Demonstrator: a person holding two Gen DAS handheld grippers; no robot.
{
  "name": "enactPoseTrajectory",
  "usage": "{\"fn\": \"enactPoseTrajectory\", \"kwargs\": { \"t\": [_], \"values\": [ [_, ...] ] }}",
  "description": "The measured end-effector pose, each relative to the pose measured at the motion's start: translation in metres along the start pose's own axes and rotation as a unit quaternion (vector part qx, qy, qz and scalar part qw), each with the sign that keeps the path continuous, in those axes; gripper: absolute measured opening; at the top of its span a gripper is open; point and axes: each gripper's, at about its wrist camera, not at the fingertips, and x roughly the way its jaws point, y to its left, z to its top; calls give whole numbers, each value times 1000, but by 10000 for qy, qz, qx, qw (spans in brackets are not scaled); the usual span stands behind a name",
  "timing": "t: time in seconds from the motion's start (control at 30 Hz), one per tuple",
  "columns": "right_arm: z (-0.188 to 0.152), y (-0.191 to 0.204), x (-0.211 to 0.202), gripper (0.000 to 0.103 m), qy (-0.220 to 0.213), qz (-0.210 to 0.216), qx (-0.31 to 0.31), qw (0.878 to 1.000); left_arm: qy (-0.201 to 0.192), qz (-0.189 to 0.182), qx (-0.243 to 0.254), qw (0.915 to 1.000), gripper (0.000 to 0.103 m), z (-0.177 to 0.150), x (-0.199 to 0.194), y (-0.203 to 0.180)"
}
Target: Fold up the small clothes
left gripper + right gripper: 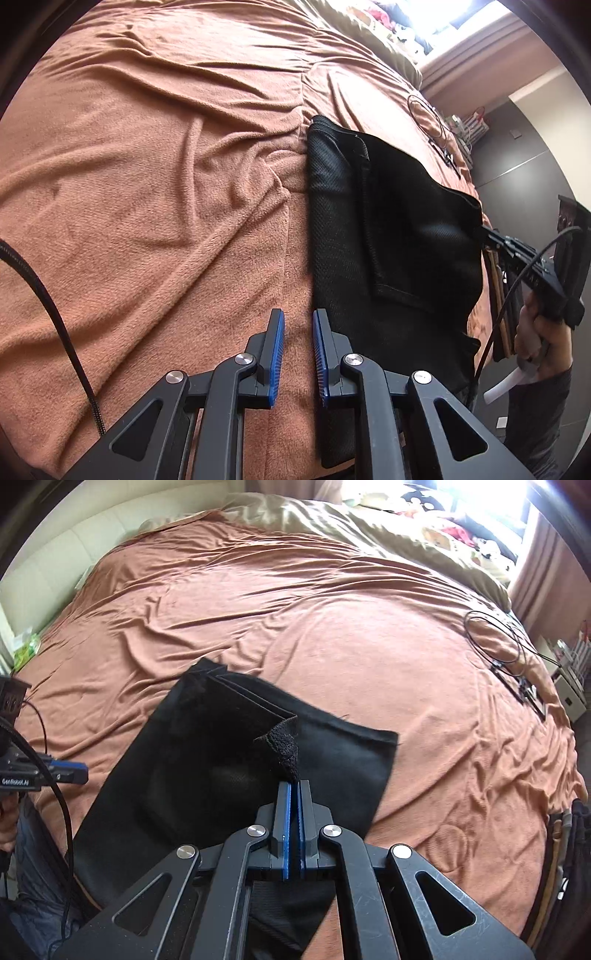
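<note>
Two grippers are in view, each held by hand over a bed. The right gripper [294,782] has its blue pads pressed together, pinching a corner of the black garment [207,760]; the pinched mesh corner stands up just beyond the fingertips. In the left wrist view the same gripper [485,230] grips the garment's far right edge, with a hand [535,332] on its handle.

The left gripper [298,314] has its jaws slightly parted with nothing between them. It hovers over the blanket, its right finger just beside the garment's near left edge; contact cannot be determined.

The black garment [388,229] is a mesh-textured piece lying on the bed, flat over most of its area and lifted at the right gripper's corner. It extends from the near edge of the bed toward the middle.

The surface is a rust-brown fleece blanket [332,609], heavily wrinkled, covering most of the bed. An olive-tan cover [388,528] lies bunched at the far end. A thin black cable [495,638] is looped on the blanket at the far right. A pale padded headboard [74,550] stands at the far left. A bright window [480,502] and pinkish curtain [546,561] occupy the far right.
</note>
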Motion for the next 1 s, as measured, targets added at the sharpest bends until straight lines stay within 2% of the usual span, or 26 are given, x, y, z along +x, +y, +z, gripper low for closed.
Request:
{"fn": "enactPoseTrajectory", "kwargs": {
  "t": [0.2,0.4,0.53,0.57,0.67,0.73,0.8,1.0],
  "values": [
    [8,-22,11,0,32,-220,195,9996,60,15,30,10000,16,5,10,-6],
    [16,-37,34,0,93,-250,492,9984,100,46,95,9999,16,8,15,-10],
    [16,-43,46,1,-57,-309,641,9974,119,80,92,9999,16,10,18,-11],
    [14,-46,52,2,39,-353,749,9966,122,94,94,9998,16,9,18,-11],
    [10,-50,62,18,246,-364,989,9941,127,116,95,9998,16,9,18,-11],
    [8,-50,60,40,206,-226,1053,9940,128,138,106,9998,16,9,18,-11],
    [6,-51,56,51,198,-156,1077,9939,137,146,104,9997,16,9,20,-11],
    [-4,-47,37,51,202,0,982,9950,133,173,121,9997,16,9,24,-13]
  ]
}}
